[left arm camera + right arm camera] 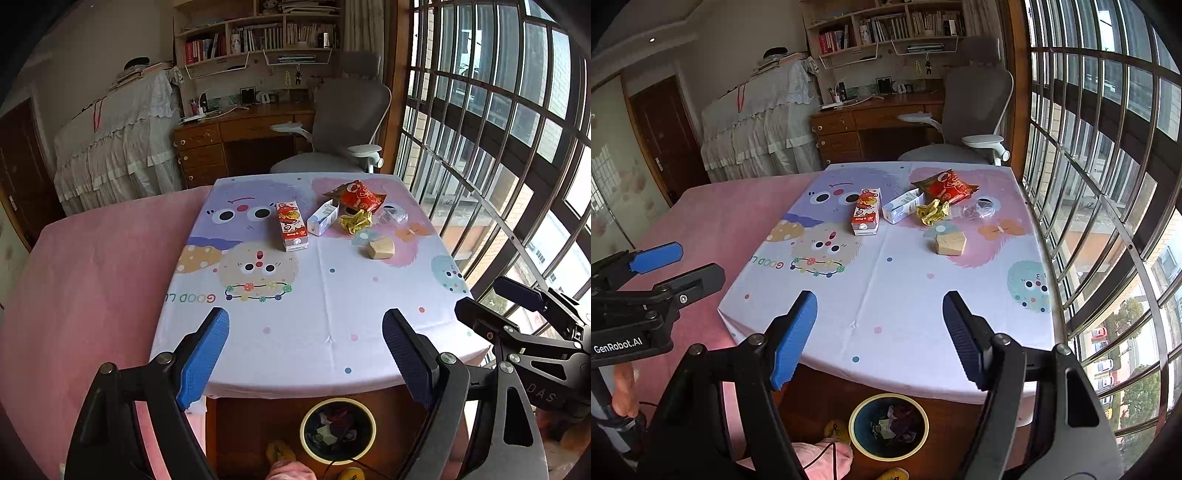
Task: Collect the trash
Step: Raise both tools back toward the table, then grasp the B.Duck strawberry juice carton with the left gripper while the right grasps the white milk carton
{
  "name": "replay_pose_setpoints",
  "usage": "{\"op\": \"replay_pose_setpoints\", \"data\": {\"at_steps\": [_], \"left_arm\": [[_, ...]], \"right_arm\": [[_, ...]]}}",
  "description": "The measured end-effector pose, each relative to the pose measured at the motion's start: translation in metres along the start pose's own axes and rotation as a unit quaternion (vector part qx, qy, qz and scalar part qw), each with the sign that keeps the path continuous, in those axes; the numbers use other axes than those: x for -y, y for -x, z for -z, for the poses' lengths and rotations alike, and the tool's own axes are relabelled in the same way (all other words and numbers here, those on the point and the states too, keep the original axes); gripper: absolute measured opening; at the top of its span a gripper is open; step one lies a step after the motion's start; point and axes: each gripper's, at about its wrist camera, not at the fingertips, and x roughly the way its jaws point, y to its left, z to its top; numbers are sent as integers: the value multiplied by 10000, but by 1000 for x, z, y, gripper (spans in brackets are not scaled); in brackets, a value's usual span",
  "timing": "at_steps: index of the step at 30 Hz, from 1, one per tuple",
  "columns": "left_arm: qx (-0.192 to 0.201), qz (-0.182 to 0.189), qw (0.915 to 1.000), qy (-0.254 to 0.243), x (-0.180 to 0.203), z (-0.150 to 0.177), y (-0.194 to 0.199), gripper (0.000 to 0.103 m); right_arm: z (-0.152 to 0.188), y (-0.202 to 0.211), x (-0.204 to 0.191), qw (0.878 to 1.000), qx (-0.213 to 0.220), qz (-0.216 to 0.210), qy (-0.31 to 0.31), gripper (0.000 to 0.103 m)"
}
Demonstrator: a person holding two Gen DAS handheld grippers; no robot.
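Observation:
Trash lies at the far side of the cartoon tablecloth (pixel 325 295) (pixel 894 288): a red drink carton (pixel 291 226) (pixel 866 217), a white-blue carton (pixel 323 218) (pixel 900 206), a red snack bag (pixel 357 195) (pixel 946 187), a crumpled yellow wrapper (pixel 355 220) (pixel 933 212), clear plastic (pixel 393 214) (pixel 983 206) and a tan block (pixel 380 249) (pixel 950 243). A round bin (pixel 337 430) (pixel 888 427) with scraps inside stands on the floor under the near edge. My left gripper (pixel 306 354) and right gripper (pixel 879 339) hover open and empty above that edge.
A pink bed (pixel 85 295) (pixel 713 229) adjoins the table's left side. Barred windows (pixel 498 147) (pixel 1108 147) run along the right. A grey office chair (pixel 343 125) (pixel 975 110) and a wooden desk (pixel 236 136) stand behind the table. Feet in slippers (pixel 280 452) are beside the bin.

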Motion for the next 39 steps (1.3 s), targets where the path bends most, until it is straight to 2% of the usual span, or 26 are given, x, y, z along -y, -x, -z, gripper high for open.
{"op": "replay_pose_setpoints", "data": {"at_steps": [5,10,13,17,22,25,29,30,31,35,39], "left_arm": [[-22,110,9999,-24,-14,-34,-46,87],[-280,326,9989,-166,-33,-78,-128,87],[-564,498,9970,-190,-47,-109,-190,87],[-1184,681,9902,-295,-58,-140,-292,87],[-1807,719,9803,-353,-61,-161,-407,83],[-2156,579,9739,-397,-58,-161,-459,81],[-2563,505,9644,-412,-52,-155,-505,78],[-2562,724,9635,-293,-52,-155,-511,78],[-2591,790,9623,-253,-52,-156,-518,78],[-2653,828,9597,-421,-44,-160,-541,78],[-2761,1010,9555,-236,-54,-164,-559,78]], "right_arm": [[-27,-42,4,9999,39,147,-75,67],[-61,-112,10,9990,-62,315,-325,65],[-85,-163,16,9974,-159,362,-596,61],[-112,-232,22,9944,-392,577,-795,57],[-135,-309,36,9870,-645,799,-1239,56],[-139,-345,46,9820,-827,888,-1445,56],[-138,-379,56,9766,-1022,973,-1620,56],[-137,-386,58,9755,-1058,983,-1661,56],[-135,-390,59,9745,-1084,990,-1696,56],[-131,-408,60,9708,-1194,1009,-1817,56],[-131,-417,60,9688,-1189,1002,-1929,56]]}}
